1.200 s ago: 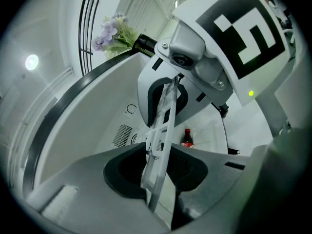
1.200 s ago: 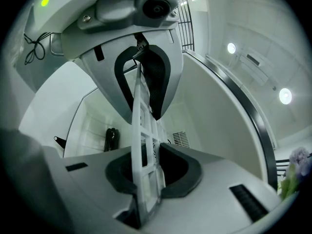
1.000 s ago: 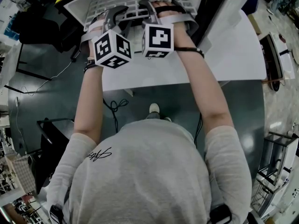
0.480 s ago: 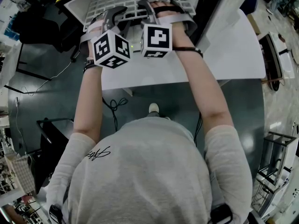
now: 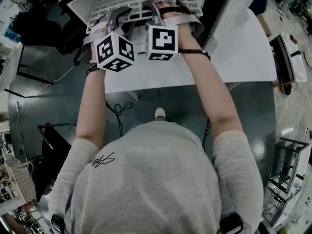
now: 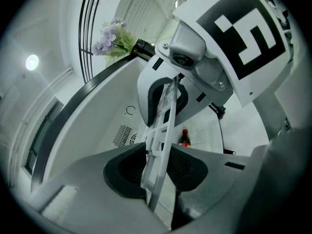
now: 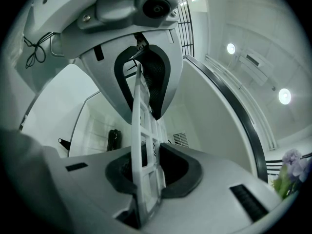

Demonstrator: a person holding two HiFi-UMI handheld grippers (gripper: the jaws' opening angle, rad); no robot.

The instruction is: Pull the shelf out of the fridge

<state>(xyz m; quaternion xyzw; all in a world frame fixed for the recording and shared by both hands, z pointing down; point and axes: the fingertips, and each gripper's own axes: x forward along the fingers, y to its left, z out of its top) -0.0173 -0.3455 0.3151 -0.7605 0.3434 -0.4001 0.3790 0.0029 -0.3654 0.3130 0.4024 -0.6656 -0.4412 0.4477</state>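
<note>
I see both grippers clamped on the near edge of the white grid shelf (image 5: 141,1). The left gripper (image 6: 162,130) has its jaws drawn in on the shelf's rim bar, pads pressing both faces. The right gripper (image 7: 146,130), just beside it, bites narrower on the same rim. The shelf sits at the far end of my head view, its far part running off the top of the frame.

I can read no brand. The marker cubes (image 5: 114,50) carry only black-and-white squares, and the script mark on the person's shirt (image 5: 103,160) is too small to make out. Past the left jaws, a bottle (image 6: 184,138) with a red label stands against the fridge's back wall (image 6: 105,113); its print is unreadable. Purple flowers (image 6: 111,37) show up high.

On the near side a white panel (image 5: 239,52) spreads under my wrists. A dark edge (image 5: 214,9) stands close on the shelf's right. To the left is dark floor (image 5: 53,96) with a loose cable (image 5: 119,112).
</note>
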